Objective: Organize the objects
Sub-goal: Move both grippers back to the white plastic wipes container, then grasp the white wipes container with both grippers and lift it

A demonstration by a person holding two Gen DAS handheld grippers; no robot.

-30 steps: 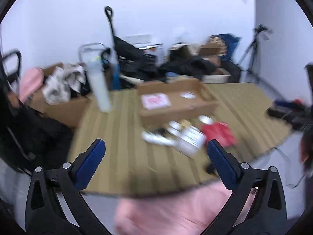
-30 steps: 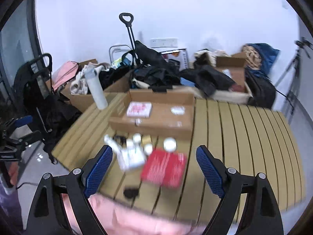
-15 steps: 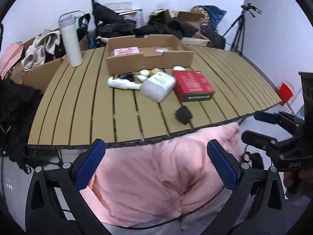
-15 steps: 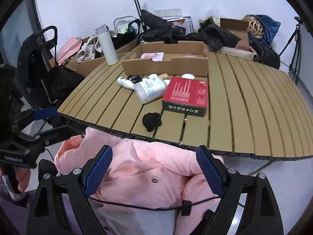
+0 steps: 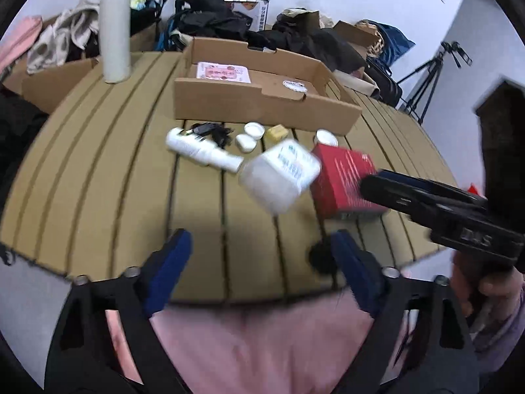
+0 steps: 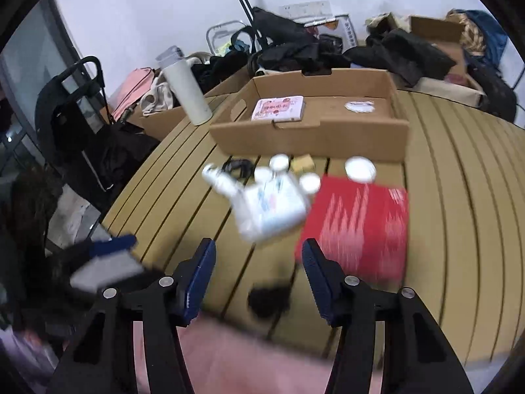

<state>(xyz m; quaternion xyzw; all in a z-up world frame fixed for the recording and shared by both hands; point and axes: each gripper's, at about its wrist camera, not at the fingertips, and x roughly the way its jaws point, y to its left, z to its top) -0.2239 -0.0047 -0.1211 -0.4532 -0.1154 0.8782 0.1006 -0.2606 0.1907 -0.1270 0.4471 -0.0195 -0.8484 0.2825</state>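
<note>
Both hand-held grippers released — nothing grasped.
I see the left hand-held gripper (image 5: 261, 259) and right hand-held gripper (image 6: 259, 266) over the tabletop (image 5: 98, 170) edge — a black clump (image 6: 269, 297) between the right's fingers.

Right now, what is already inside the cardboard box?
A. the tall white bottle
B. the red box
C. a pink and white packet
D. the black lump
C: the pink and white packet lies flat in the cardboard box; the other three sit outside it on the table.

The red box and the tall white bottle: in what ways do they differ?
The red box is flat and lies near the table's front edge; the tall white bottle is a cylinder, standing upright at the far left corner. Both rest on the slatted table, outside the cardboard tray.
</note>
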